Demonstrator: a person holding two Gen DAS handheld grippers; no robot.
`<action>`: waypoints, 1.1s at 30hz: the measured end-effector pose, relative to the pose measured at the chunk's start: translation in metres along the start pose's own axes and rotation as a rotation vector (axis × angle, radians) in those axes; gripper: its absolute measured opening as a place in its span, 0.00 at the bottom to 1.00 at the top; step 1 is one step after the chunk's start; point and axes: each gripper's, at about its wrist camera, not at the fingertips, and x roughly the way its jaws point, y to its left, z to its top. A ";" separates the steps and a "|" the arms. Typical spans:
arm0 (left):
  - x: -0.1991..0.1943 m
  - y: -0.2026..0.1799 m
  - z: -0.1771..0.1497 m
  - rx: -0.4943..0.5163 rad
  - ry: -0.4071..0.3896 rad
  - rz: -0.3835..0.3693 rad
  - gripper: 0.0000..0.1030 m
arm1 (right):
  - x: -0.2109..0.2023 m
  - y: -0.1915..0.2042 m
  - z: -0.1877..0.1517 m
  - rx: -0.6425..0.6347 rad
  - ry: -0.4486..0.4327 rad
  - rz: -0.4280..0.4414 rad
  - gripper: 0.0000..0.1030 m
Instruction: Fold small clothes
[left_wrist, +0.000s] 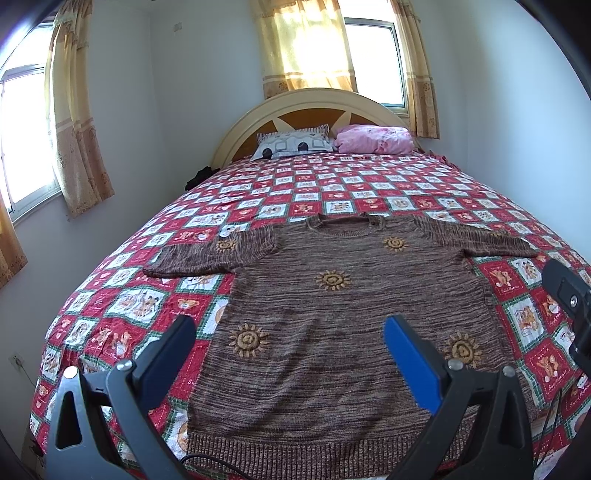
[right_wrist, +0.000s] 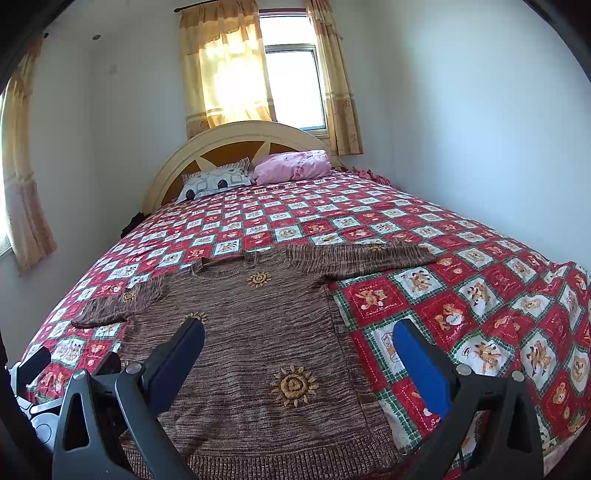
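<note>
Sweater (left_wrist: 332, 314) in mottled brown knit lies spread flat, front up, on the bed's quilt (left_wrist: 122, 306), its ribbed hem toward the cameras and its round ribbed neck toward the headboard (left_wrist: 314, 110). Both short sleeves are stretched out sideways, so the garment forms a broad T. Golden-yellow sun motifs are stitched across it: one on the chest below the neck, one in the middle, two lower down near the hem corners, and one on the left sleeve. The knit looks smooth, with no folds made in it.

The quilt is a patchwork of red and white squares with bear pictures and green edging. At the head of the bed rest a grey-and-white patterned pillow (left_wrist: 295, 142) and a pink pillow (left_wrist: 375, 138). Yellow curtains (left_wrist: 306, 44) hang at the window behind the headboard.

The left gripper (left_wrist: 290, 336) hovers over the lower left part of the sweater, its jaws spread wide with nothing between them. The right gripper (right_wrist: 299, 339) hangs over the lower right edge of the sweater, one finger above the knit and the other above the quilt, likewise spread wide and holding nothing. In the left wrist view, part of the right gripper shows at the right edge.
</note>
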 end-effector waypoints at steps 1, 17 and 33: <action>0.000 0.000 0.000 -0.001 0.001 0.000 1.00 | 0.000 0.000 0.000 0.000 0.000 0.000 0.99; 0.001 0.000 -0.001 -0.007 0.006 0.000 1.00 | -0.001 0.003 -0.002 -0.002 0.007 0.000 0.99; 0.003 0.002 -0.001 -0.009 0.012 -0.002 1.00 | 0.001 0.002 -0.004 0.006 0.011 0.004 0.99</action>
